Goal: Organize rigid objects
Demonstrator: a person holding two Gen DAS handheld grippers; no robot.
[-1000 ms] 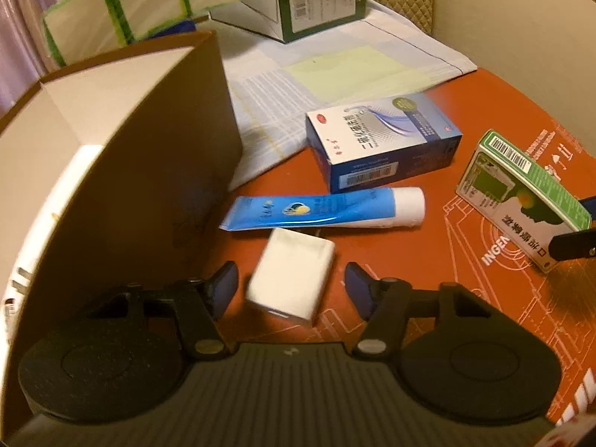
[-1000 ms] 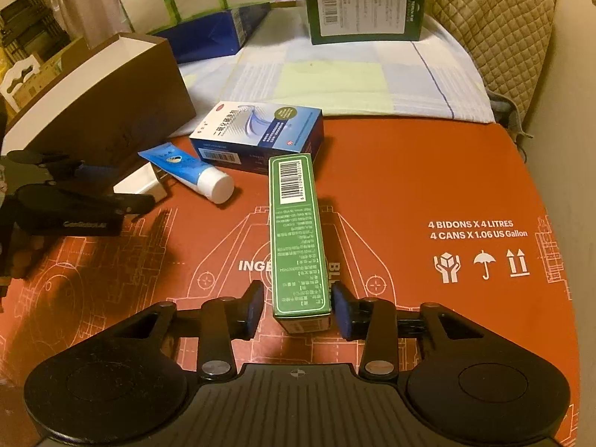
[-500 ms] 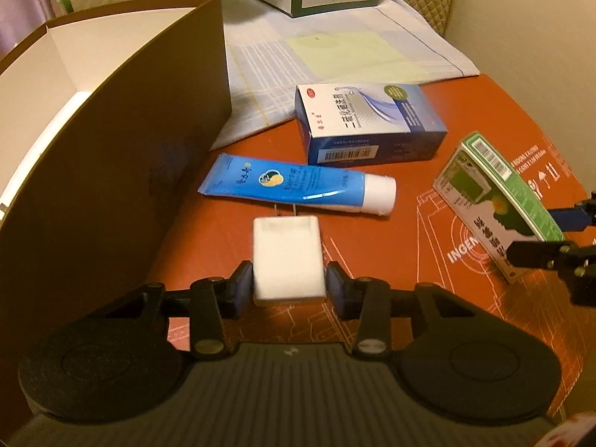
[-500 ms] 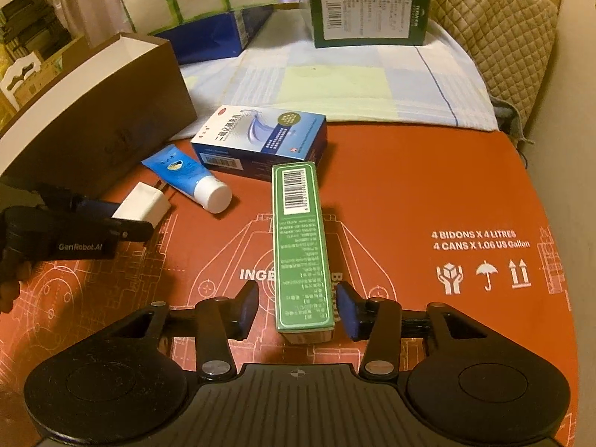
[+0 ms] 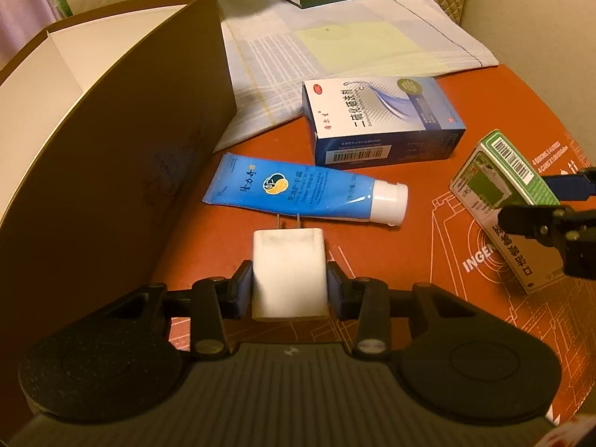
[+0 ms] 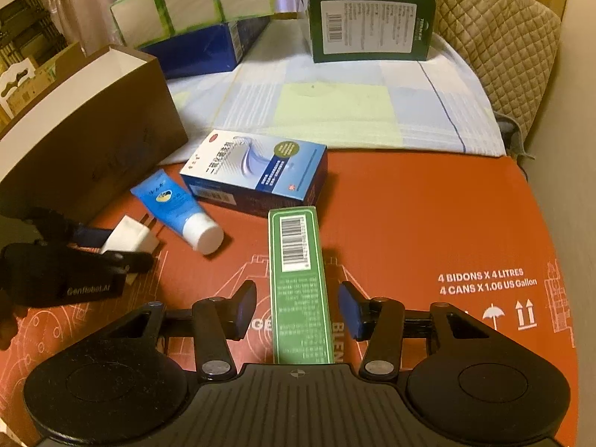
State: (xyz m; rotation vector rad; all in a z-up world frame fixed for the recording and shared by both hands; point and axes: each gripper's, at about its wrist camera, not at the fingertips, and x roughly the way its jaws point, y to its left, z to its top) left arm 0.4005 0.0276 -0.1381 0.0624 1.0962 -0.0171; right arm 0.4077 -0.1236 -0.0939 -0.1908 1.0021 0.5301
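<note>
Little sorted yet: left gripper [image 5: 289, 286] fingers have just closed onto the white charger [image 5: 289, 272] beside the brown box [image 5: 111, 141], right gripper [image 6: 298, 307] fingers spreading clear of the green carton [image 6: 300, 283], tube [image 5: 305, 192] and blue carton [image 5: 383, 121] loose on the bench [image 6: 428, 216].

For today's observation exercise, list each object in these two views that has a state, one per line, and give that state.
White charger: clamped between the left gripper pads, prongs pointing away.
Green carton: lying flat between the right gripper fingers, gaps either side.
Blue tube: lying flat, cap on.
Blue-and-white box: lying closed.
Brown box: open on top.
</note>
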